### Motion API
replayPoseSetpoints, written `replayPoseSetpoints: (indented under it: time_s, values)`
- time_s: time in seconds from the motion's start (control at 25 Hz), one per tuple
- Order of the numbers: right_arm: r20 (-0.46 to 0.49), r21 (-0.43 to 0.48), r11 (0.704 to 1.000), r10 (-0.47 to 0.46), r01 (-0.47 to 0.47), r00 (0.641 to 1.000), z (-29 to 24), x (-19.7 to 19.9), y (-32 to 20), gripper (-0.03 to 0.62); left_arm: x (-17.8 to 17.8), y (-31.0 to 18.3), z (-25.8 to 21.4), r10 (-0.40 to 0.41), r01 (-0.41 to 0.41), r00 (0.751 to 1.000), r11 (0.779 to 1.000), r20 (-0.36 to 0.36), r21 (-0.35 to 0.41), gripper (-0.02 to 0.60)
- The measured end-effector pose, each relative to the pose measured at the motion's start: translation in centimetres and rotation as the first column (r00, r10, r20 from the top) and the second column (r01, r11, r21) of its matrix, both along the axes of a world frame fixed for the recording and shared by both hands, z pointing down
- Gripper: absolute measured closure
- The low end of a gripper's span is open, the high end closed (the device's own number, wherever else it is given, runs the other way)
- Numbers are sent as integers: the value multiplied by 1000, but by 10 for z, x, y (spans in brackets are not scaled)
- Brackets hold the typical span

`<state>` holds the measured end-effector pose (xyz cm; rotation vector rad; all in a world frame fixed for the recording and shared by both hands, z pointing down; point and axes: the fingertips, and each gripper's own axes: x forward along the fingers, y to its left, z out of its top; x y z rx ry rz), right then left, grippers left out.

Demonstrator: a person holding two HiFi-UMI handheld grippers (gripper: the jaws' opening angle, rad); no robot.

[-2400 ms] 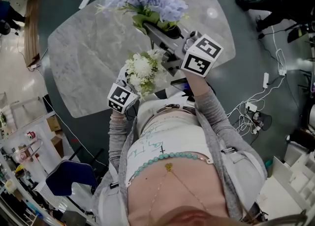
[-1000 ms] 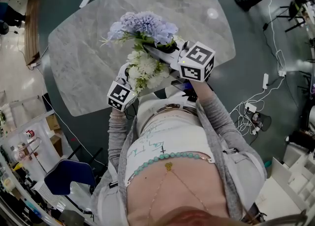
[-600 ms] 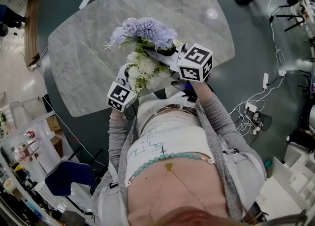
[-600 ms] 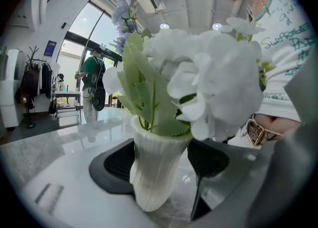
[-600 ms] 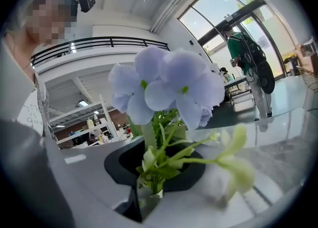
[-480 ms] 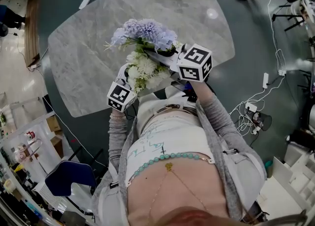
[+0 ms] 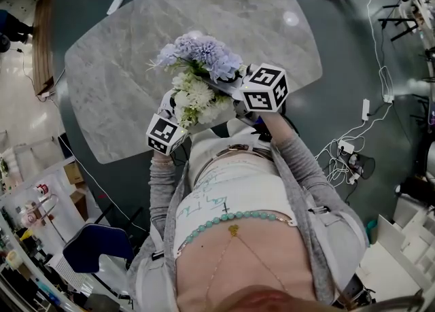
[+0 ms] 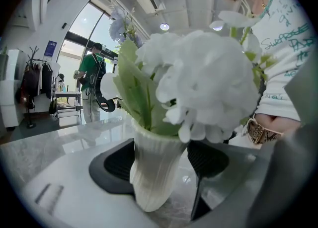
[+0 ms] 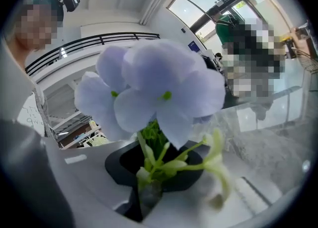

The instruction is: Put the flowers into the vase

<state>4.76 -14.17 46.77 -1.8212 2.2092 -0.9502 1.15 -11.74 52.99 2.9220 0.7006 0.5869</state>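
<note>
My left gripper (image 8: pixel 159 166) is shut on a white ribbed vase (image 8: pixel 155 175) that stands on the table, gripping its narrow lower body. White flowers (image 8: pixel 203 80) fill the vase; in the head view they (image 7: pixel 195 95) sit just past the left marker cube (image 7: pixel 164 134). My right gripper (image 9: pixel 149 185) is shut on the green stem (image 9: pixel 148 188) of a pale purple flower bunch (image 9: pixel 159 90). In the head view that purple bunch (image 7: pixel 204 52) hangs right beside and partly over the white flowers, in front of the right marker cube (image 7: pixel 265 88). The vase itself is hidden in the head view.
A grey marble table (image 7: pixel 115 66) spreads out beyond the flowers. Cables and a power strip (image 7: pixel 353 154) lie on the floor at the right. A blue chair (image 7: pixel 95 248) stands at the lower left. A person in green (image 8: pixel 92 85) stands far behind the table.
The right gripper has brought the purple bunch down and nearer, from far over the table to right against the white flowers. The left gripper and vase have stayed put.
</note>
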Motion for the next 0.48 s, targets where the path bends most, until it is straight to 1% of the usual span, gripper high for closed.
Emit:
replayPoseSetpoints:
  time_s: [0.12, 0.2, 0.36, 0.48]
  values:
    - [13, 6, 1000, -14, 13, 1000, 0, -2, 1, 513, 0, 1, 0, -2, 2, 1000, 1000, 0, -2, 236]
    - [0, 18, 999, -27, 27, 1000, -3, -4, 4, 495, -1, 1, 1, -1, 1, 1000, 1000, 0, -3, 237]
    - [-3, 31, 999, -32, 32, 999, -8, 1, 9, 421, -1, 0, 3, 0, 0, 1000, 1000, 2, -3, 236]
    - [-6, 20, 999, -44, 44, 999, -12, 2, 16, 360, -1, -1, 3, -1, 1, 1000, 1000, 2, -4, 236]
